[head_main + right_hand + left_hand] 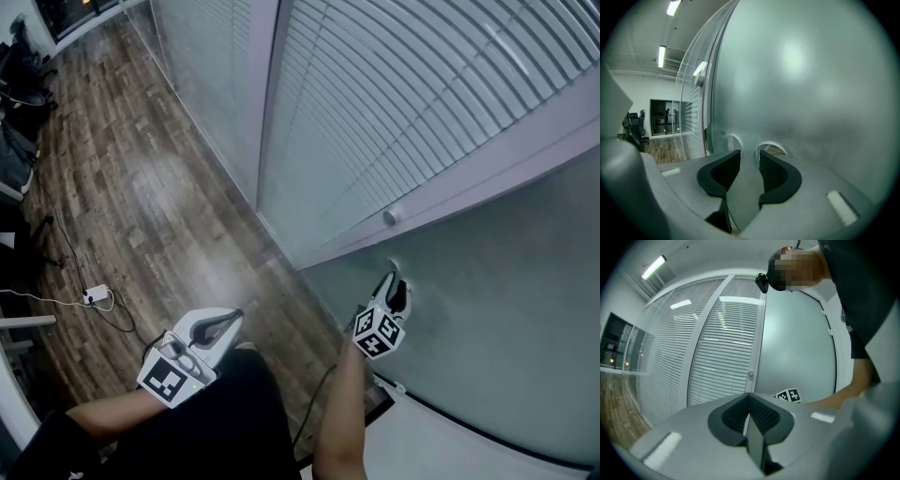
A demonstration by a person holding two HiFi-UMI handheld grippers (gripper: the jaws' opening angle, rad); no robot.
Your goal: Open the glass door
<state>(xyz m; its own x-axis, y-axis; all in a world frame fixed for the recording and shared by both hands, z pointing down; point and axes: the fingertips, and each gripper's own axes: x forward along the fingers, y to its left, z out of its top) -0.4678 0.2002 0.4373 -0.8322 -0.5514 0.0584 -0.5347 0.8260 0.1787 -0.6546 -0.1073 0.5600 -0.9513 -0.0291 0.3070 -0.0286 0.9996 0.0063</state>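
Observation:
The frosted glass door [506, 309] fills the right of the head view. My right gripper [394, 281] points into it just below a small round knob [392, 216] on the pale frame. In the right gripper view its jaws [749, 152] stand apart against the frosted glass [797, 79], straddling a pale strip between two arched clear openings. Whether the pads touch that strip I cannot tell. My left gripper [234, 317] hangs low beside the person's leg, away from the door, shut and empty. The left gripper view shows its jaws [750, 397] meeting, with the door [797, 348] and knob [750, 373] beyond.
Glass panels with white blinds [394, 94] run left of the door. The wooden floor [141, 187] stretches away to the left, with a white adapter and cable [94, 295] lying on it. Dark chairs [14, 94] stand at the far left edge.

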